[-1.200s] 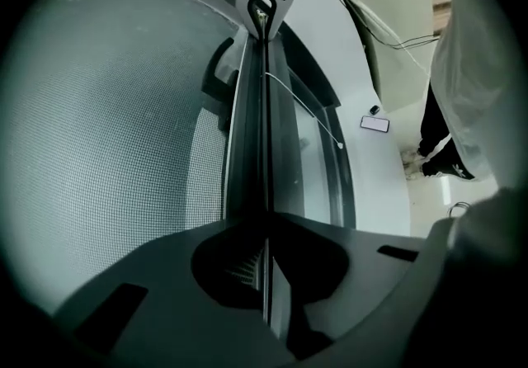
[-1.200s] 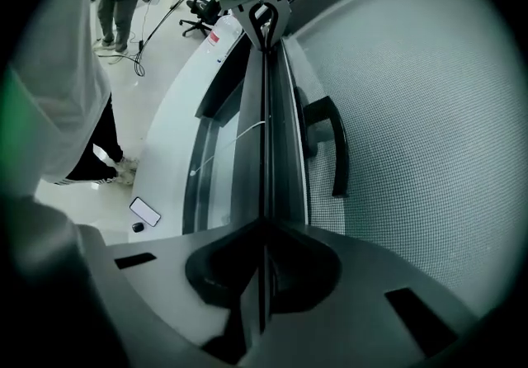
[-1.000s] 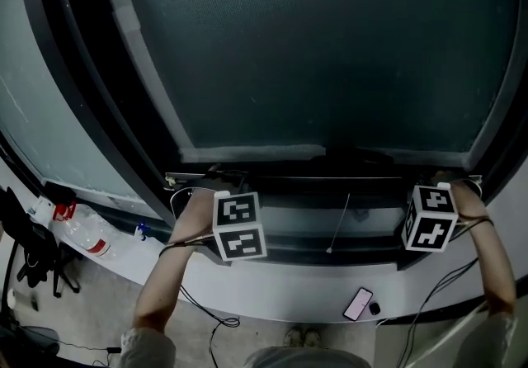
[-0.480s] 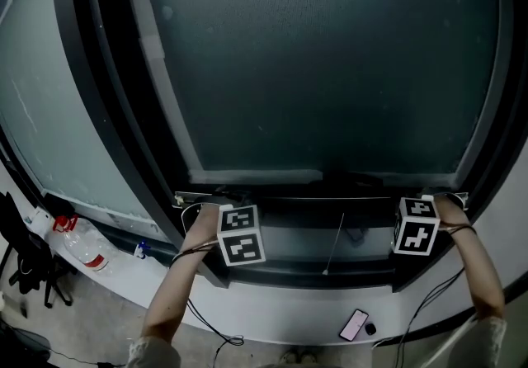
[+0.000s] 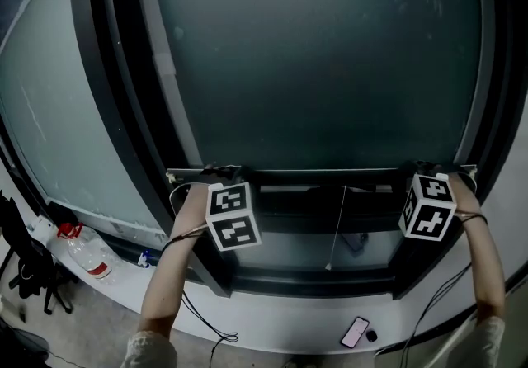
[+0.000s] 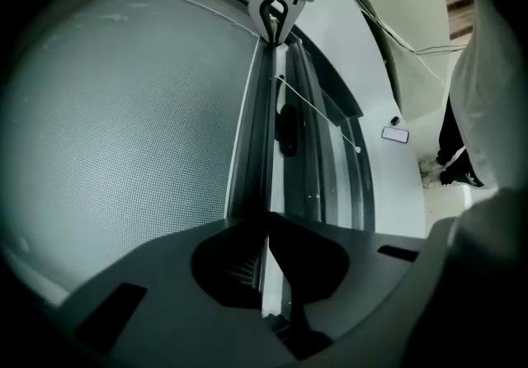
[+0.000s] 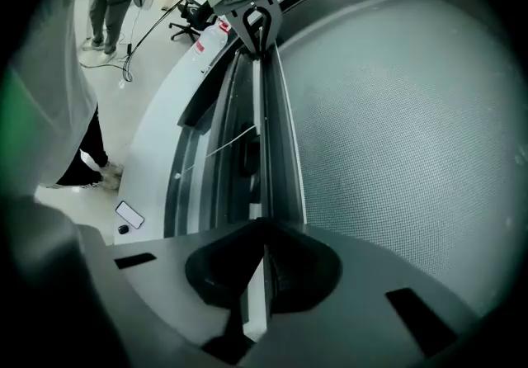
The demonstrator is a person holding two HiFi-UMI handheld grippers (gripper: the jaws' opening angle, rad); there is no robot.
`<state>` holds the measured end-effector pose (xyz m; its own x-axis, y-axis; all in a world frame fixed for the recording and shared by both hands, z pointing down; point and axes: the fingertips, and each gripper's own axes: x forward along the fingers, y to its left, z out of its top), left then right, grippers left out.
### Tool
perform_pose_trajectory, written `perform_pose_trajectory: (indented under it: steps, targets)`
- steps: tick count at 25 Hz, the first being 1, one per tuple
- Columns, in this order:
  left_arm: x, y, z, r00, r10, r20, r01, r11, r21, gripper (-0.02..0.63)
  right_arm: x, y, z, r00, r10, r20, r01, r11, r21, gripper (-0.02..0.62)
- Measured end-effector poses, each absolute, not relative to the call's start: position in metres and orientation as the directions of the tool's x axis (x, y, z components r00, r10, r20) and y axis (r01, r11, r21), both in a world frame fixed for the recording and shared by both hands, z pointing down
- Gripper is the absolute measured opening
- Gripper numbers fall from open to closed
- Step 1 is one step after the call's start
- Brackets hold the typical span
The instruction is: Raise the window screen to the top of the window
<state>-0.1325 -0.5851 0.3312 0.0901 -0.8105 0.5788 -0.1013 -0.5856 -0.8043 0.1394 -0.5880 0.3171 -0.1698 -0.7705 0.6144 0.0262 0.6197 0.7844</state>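
Window screen has risen; fine dark mesh, pale bottom bar.

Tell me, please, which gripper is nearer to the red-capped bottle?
Left. The left gripper clamps the screen's bottom bar above and right of the bottle; the right gripper clamps the bar's far end, much farther away.

The left gripper and the right gripper each have a dark grey moulded body and carry a white cube printed with black square markers. Thin black cables trail by the forearms. The sleeves are short and pale.
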Motion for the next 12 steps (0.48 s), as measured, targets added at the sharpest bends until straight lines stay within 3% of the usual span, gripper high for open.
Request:
perform_pose_trajectory:
  steps: [8, 12]
  targets:
    - [-0.136, -0.597, 0.167, 0.075, -0.947, 0.311, -0.118, -0.318, -0.941, 0.018, 0.138, -0.601, 0.154, -0.224, -0.903, 0.366, -0.049, 0.385, 0.922, 0.018]
    - [-0.137, -0.602, 0.082, 0.058, -0.969, 0.239, -0.118, -0.244, -0.963, 0.018, 0.137, -0.604, 0.069, -0.223, -0.937, 0.268, -0.082, 0.293, 0.953, 0.018]
